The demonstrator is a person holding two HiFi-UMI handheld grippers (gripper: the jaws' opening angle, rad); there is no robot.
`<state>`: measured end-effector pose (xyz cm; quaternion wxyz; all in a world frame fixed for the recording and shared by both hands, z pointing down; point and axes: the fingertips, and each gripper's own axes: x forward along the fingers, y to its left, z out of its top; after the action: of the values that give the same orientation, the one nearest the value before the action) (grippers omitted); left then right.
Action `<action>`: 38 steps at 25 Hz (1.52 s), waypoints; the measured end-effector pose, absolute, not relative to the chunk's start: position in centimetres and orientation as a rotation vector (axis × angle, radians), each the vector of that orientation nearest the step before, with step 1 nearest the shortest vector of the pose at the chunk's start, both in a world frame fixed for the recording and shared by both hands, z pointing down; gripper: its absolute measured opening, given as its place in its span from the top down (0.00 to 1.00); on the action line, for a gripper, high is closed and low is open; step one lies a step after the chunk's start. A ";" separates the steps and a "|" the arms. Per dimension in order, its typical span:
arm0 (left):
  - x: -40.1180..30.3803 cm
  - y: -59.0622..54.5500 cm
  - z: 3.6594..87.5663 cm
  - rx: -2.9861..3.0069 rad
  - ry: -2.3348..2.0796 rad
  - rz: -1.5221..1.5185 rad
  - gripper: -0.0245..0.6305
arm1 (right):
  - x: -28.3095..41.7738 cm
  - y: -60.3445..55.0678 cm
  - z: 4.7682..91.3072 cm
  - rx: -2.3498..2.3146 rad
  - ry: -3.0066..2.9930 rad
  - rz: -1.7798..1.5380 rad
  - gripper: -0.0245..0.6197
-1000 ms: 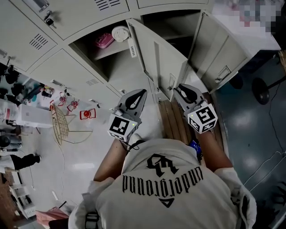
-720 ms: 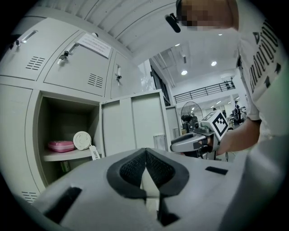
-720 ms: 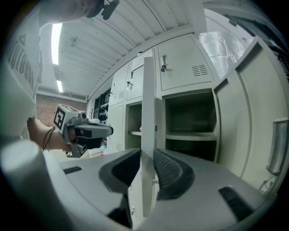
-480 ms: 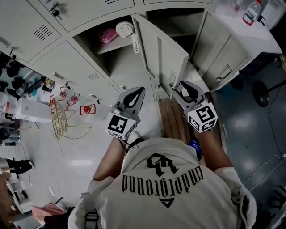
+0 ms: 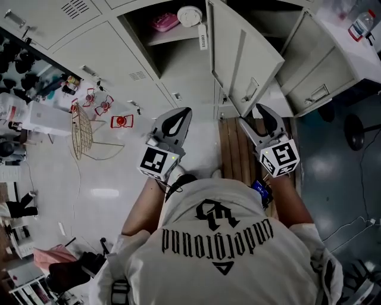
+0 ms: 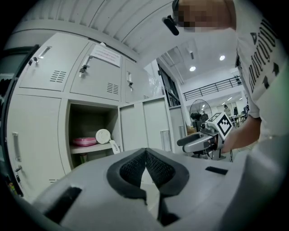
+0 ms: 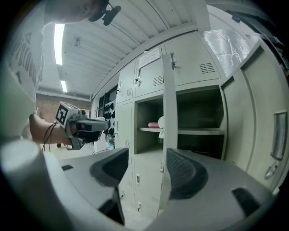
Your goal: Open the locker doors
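Note:
The grey lockers [image 5: 107, 56] fill the top of the head view. Two doors stand swung out: a middle door [image 5: 244, 56] and one further right [image 5: 315, 65]. The open compartment [image 5: 169, 36] holds a pink box [image 5: 165, 22] and a white round thing [image 5: 191, 15]. My right gripper [image 5: 262, 110] sits just below the middle door's handle [image 5: 251, 89]. Its jaws are opening, and the door's edge [image 7: 168, 135] shows beyond the gap, untouched by the pads. My left gripper [image 5: 182, 113] is shut on nothing, pointing at the lockers below the open compartment [image 6: 88, 131].
A wooden slatted board [image 5: 232, 152] lies on the floor between the grippers. A wire frame [image 5: 83, 134] and small red things [image 5: 121, 121] sit on the floor at left. A white table with a bottle [image 5: 362, 27] stands behind the right door. Cluttered shelves [image 5: 24, 119] line the far left.
The right jaws have spread from nearly shut to wide, letting go near the middle door's handle. Both grippers have drawn back a little from the lockers, and the head view has shifted.

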<state>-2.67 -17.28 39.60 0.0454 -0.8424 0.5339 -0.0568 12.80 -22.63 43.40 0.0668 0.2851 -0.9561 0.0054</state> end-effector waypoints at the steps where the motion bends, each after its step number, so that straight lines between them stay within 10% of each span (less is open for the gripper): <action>1: -3.2 -16.9 39.7 -2.569 1.654 -0.163 0.95 | 12.6 -22.3 43.7 0.851 -2.877 0.017 0.55; 38: -22.0 17.7 38.3 -2.561 1.693 -0.146 0.95 | -6.3 11.4 41.0 0.712 -2.914 -0.128 0.68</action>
<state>-21.97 17.65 38.26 0.0340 -0.8329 0.5504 -0.0473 -6.30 11.40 41.04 0.0694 0.2365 -0.9682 -0.0426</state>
